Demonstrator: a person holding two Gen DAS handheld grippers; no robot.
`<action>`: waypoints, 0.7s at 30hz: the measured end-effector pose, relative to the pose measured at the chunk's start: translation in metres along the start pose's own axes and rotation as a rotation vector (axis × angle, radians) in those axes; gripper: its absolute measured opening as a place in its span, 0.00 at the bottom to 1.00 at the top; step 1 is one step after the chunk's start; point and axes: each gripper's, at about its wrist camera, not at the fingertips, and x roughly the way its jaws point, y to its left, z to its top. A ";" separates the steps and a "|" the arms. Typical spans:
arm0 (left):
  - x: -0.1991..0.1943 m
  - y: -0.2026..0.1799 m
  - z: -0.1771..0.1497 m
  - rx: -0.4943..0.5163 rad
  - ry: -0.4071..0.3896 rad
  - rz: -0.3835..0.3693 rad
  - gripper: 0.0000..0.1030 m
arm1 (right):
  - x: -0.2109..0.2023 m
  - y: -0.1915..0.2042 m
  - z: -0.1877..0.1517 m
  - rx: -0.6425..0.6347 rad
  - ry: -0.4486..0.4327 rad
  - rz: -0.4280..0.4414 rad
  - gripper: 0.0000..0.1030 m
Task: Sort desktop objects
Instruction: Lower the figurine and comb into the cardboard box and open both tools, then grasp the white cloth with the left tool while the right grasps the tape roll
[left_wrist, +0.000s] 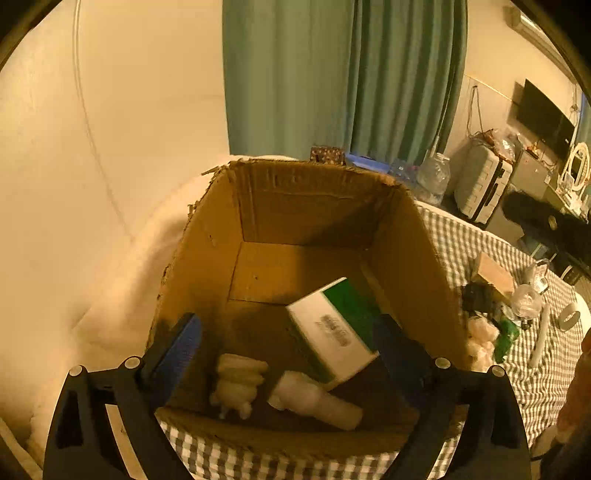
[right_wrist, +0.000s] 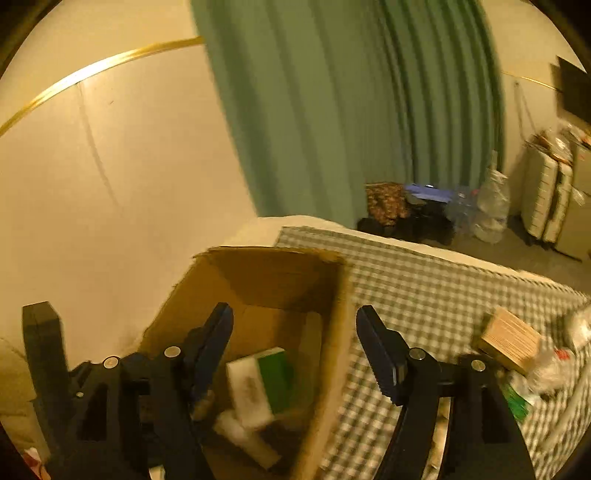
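An open cardboard box (left_wrist: 417, 251) stands on the checked cloth (left_wrist: 476, 243). Inside lie a white and green carton (left_wrist: 338, 325), a white bottle on its side (left_wrist: 314, 400) and a pale ribbed object (left_wrist: 238, 380). My left gripper (left_wrist: 291, 339) is open and empty above the box's near side. In the right wrist view my right gripper (right_wrist: 295, 347) is open and empty above the box's right wall (right_wrist: 334, 354); the carton (right_wrist: 262, 384) and bottle (right_wrist: 245, 437) show between its fingers. More objects lie in a pile (left_wrist: 495, 310) to the right of the box.
A small wooden box (right_wrist: 509, 338), crumpled plastic (left_wrist: 526, 301), a white tube (left_wrist: 539, 336) and a tape roll (left_wrist: 569, 317) lie on the cloth. A cream wall is at the left, a green curtain (left_wrist: 332, 74) behind, a suitcase (left_wrist: 480, 184) and clutter at the far right.
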 end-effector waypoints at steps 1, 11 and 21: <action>-0.004 -0.004 0.000 0.003 -0.004 -0.004 0.95 | -0.010 -0.014 -0.003 0.023 0.001 -0.018 0.67; -0.065 -0.101 0.000 0.070 -0.102 -0.094 1.00 | -0.141 -0.146 -0.029 0.185 -0.087 -0.313 0.67; -0.076 -0.219 -0.033 0.154 -0.113 -0.146 1.00 | -0.246 -0.238 -0.071 0.256 -0.155 -0.470 0.72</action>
